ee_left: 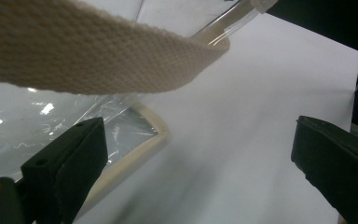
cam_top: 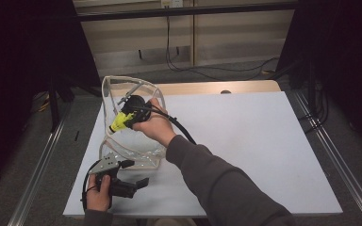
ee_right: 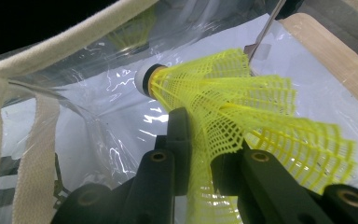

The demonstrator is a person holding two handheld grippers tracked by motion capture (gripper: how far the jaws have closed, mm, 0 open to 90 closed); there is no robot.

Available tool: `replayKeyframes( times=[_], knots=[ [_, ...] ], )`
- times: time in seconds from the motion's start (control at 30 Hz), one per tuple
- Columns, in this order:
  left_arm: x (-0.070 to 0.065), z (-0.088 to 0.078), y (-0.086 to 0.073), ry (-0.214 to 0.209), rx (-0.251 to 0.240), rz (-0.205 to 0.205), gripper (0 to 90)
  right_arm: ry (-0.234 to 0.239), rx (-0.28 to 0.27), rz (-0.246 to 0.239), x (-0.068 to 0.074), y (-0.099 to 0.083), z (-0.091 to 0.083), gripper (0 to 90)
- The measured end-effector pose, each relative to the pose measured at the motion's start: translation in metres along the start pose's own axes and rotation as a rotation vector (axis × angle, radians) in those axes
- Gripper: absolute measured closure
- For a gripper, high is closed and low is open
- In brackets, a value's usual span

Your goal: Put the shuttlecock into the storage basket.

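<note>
The right claw (cam_top: 119,121) pinches a yellow shuttlecock (ee_right: 242,116) by its mesh skirt, holding it inside the mouth of the clear plastic bag (cam_top: 122,94) that stands on the white bench (cam_top: 245,141). The left claw (cam_top: 139,183) rests spread and empty just beside the bag's base, under its cream webbing strap (ee_left: 98,56).

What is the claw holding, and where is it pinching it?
The right claw pinches a yellow plastic mesh shuttlecock by its skirt; the left claw holds nothing.
</note>
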State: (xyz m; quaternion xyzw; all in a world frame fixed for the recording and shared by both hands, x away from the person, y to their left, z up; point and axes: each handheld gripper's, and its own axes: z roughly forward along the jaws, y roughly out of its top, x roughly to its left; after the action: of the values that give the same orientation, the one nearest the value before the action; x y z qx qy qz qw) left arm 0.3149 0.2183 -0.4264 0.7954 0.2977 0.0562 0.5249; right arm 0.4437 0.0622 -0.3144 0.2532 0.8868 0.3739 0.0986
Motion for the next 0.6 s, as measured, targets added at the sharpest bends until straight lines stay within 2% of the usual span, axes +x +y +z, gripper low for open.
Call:
replayKeyframes(
  times=[0.6],
  knots=[
    [0.0,0.0,0.0,-0.005,0.008,0.003,3.7,-0.006,0.026,0.033,0.003,-0.002,0.012,79.4]
  ],
)
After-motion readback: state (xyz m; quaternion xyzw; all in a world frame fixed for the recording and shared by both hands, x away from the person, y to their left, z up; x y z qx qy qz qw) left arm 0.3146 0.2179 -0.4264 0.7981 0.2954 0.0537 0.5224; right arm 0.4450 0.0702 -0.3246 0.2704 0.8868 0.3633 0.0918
